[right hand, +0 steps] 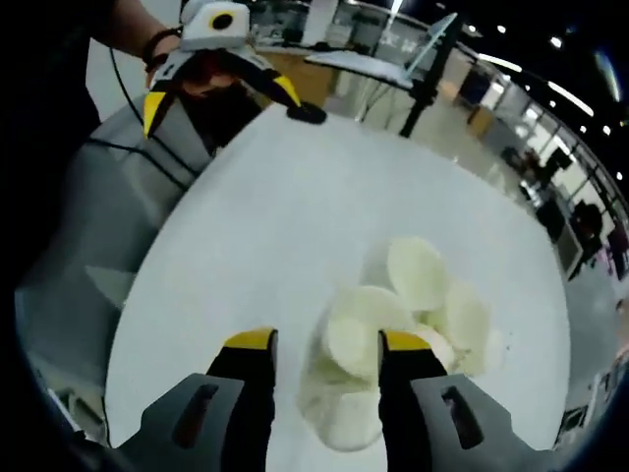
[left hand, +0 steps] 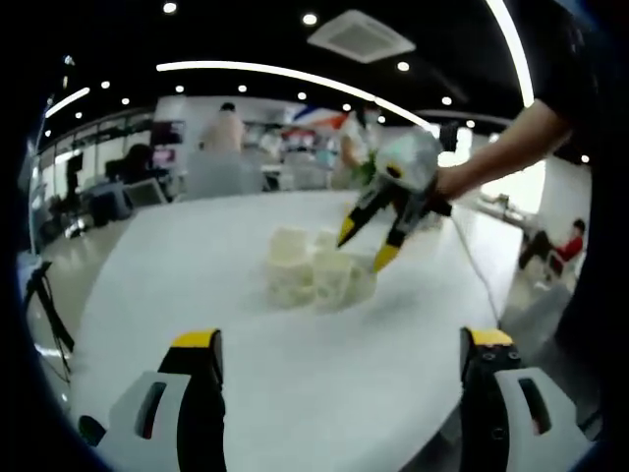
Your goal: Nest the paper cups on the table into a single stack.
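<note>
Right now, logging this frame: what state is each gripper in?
Left gripper: open, holding nothing.
Right gripper: open, above the paper cups, gripping none.

Ceiling [left hand: 118, 39]: dark, dotted with round spotlights, crossed by long curved light strips [left hand: 295, 74]
Air vent [left hand: 361, 35]: square, set overhead
Worktop [left hand: 197, 265]: white, broad, rounded edge
Floor [right hand: 462, 123]: pale, glossy
Far room: desks, monitors, seated people, blurred

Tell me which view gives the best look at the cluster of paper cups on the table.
The left gripper view: the paper cups stand side-on in a tight cluster, with the right gripper poised over them. The right gripper view looks down on the cups, overexposed, partly behind its own jaws.
</note>
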Action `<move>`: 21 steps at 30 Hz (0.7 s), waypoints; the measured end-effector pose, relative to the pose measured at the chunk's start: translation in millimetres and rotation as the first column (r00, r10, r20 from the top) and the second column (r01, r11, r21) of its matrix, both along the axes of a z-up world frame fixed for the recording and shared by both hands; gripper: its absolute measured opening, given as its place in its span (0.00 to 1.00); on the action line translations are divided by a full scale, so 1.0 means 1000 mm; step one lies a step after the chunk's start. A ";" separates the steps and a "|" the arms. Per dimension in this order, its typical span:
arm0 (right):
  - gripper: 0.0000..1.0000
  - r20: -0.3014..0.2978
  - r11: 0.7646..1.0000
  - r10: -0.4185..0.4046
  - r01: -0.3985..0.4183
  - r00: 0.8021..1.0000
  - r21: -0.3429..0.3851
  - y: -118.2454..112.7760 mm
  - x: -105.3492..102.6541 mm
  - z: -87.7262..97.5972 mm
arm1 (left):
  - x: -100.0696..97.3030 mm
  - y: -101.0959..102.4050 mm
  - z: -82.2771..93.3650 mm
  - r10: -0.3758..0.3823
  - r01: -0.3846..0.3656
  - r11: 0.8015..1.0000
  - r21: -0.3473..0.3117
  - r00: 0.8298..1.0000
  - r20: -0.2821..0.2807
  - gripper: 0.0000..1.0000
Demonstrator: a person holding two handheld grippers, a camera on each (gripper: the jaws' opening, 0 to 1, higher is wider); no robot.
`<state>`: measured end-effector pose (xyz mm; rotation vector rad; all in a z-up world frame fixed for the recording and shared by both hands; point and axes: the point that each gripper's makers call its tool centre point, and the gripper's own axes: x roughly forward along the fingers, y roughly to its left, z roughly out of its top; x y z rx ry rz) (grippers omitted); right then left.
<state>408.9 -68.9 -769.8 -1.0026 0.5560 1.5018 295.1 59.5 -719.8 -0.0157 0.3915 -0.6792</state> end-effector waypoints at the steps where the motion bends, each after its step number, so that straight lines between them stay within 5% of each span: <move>1: 0.33 0.002 1.000 0.001 -0.001 1.000 -0.010 0.000 0.001 -0.002 | 0.000 -0.001 0.000 -0.001 0.001 1.000 0.000 1.000 0.000 1.00; 8: 0.22 -0.003 0.998 0.045 -0.045 0.999 -0.032 0.003 -0.001 -0.008 | -0.001 -0.003 -0.003 -0.012 0.012 1.000 0.007 1.000 -0.007 1.00; 11: 0.04 -0.030 0.996 0.060 -0.061 0.998 -0.067 0.000 -0.003 -0.013 | -0.001 -0.001 -0.004 -0.007 0.008 1.000 0.004 1.000 -0.010 1.00; 21: 0.03 -0.019 0.996 0.053 -0.055 0.998 -0.069 0.003 0.006 -0.016 | 0.001 0.000 -0.003 -0.004 0.003 1.000 -0.005 1.000 -0.009 1.00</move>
